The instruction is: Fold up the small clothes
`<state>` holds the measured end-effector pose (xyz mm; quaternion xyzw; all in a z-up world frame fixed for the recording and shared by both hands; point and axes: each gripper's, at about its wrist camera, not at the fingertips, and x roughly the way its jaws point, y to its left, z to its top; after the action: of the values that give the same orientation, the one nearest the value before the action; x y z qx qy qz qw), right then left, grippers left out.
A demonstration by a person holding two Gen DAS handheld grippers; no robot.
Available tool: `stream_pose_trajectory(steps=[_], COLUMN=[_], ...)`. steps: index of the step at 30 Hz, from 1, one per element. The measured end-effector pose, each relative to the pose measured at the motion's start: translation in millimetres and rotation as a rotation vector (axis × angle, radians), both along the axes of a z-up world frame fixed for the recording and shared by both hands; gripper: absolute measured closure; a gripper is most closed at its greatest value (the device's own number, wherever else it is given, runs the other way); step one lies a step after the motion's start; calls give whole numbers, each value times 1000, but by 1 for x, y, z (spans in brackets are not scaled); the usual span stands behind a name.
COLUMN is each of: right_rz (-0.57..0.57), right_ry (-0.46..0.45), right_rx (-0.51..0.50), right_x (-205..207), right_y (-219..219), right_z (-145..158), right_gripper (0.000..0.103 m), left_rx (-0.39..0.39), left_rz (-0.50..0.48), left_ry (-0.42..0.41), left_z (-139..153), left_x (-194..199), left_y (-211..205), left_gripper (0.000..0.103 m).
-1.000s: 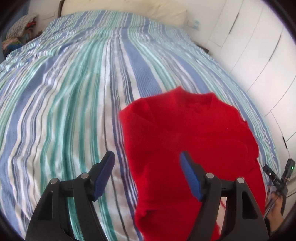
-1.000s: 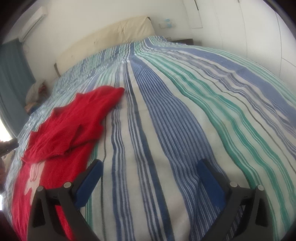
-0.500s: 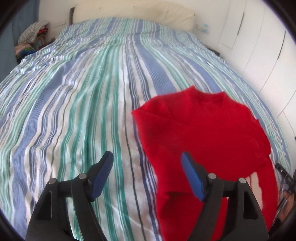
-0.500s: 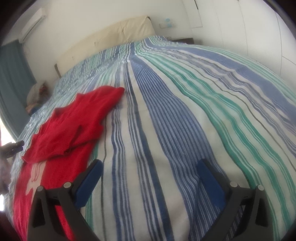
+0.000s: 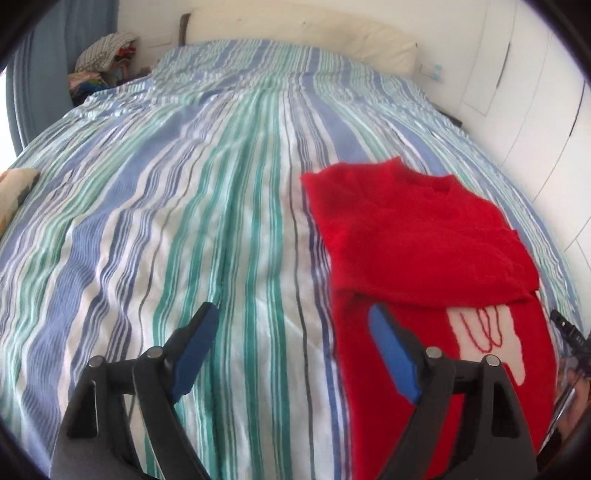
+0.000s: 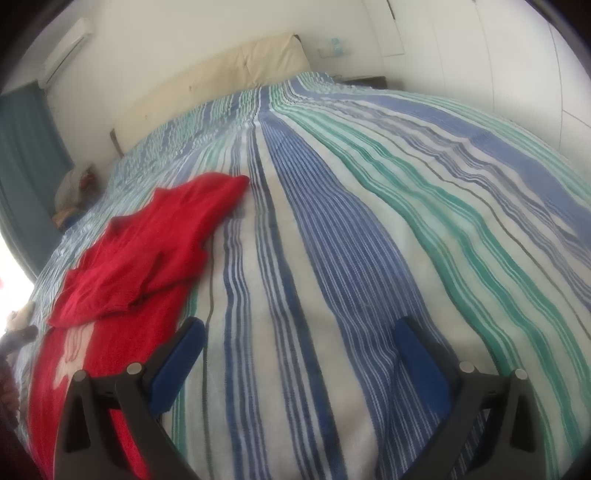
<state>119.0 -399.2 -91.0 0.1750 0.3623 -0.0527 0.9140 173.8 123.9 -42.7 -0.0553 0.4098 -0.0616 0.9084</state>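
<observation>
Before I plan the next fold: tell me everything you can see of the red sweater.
The red sweater is a small knit, fuzzy-looking, with a pale motif stitched in red on its lower part. It lies flat on the striped bedspread, neck toward the headboard, its upper layers already folded over the body so they partly cover the motif. Both tongs, left and right, are open and hold nothing; whether they touch it cannot be told.

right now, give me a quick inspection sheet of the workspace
surface: striped bedspread, wrinkled, covering the bed
job's things: red sweater, upper part folded down over the body, pale motif showing below the fold
clutter: clothes pile beside the bed's far left corner
grippers: left tool open, holding nothing; right tool open, holding nothing
cables: nothing seen
surroundings: cream headboard, white wardrobe doors, blue curtain, air conditioner
</observation>
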Motion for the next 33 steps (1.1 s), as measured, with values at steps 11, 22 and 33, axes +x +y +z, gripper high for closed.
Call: stream_pose_trajectory(steps=[11,22,33], right_rz=[0,5,5], right_ry=[-9,1,1], right_rx=[-8,-24,-24], right_x=[-3,0,0], right_y=[1,4,3], right_z=[-1,-3,-4], right_gripper=[2,0,0], left_rx=[-74,-26,-31], left_rz=[96,90,115], left_ry=[-109,-123,-105], left_z=[-17,-17,-21], left_x=[-13,-18,-17], left_y=[23,10,13], left_gripper=[8,8,8])
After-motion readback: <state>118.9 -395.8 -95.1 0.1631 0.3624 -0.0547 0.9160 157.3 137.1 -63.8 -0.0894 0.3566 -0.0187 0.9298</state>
